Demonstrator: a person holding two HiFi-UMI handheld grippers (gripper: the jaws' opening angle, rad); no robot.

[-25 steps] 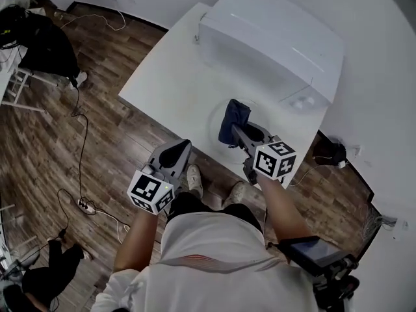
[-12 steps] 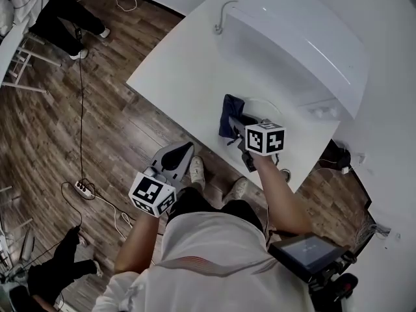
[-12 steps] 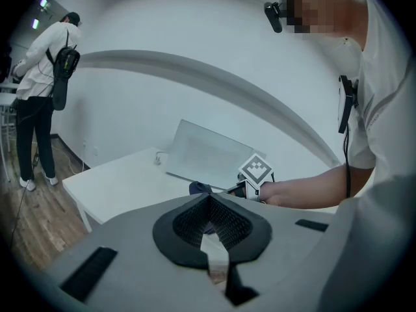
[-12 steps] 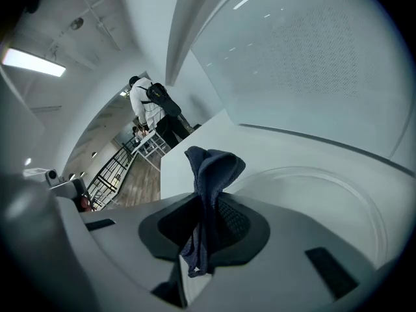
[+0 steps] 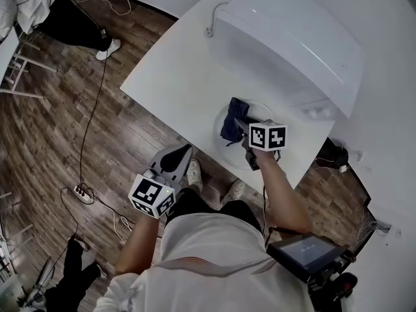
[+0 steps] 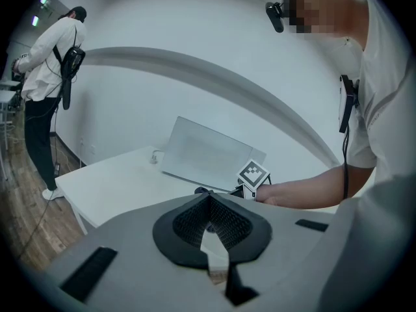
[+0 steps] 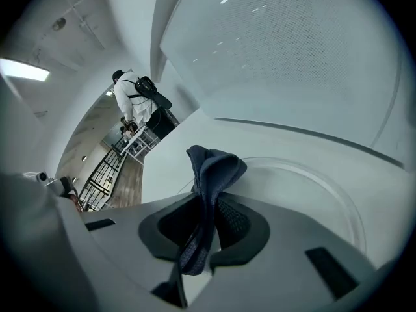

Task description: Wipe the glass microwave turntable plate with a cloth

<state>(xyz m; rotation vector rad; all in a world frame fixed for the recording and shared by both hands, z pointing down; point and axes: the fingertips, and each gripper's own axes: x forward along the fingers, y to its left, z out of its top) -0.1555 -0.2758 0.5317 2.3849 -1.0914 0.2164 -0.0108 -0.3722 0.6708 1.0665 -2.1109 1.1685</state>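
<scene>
A clear glass turntable plate lies on the white table in front of the microwave. My right gripper is shut on a dark blue cloth and holds it over the plate's near left part. The cloth bunches up past the jaws. My left gripper is shut with nothing in it. It hangs off the table's near edge, over the floor, well apart from the plate.
The white microwave stands at the back of the table, close behind the plate. Wood floor with cables lies to the left. Another person stands far off to the left. A dark bag sits by the table's right end.
The right gripper with the cloth has shifted slightly right and farther over the plate. The left gripper has stayed beside the table edge. The head view has swung a little.
</scene>
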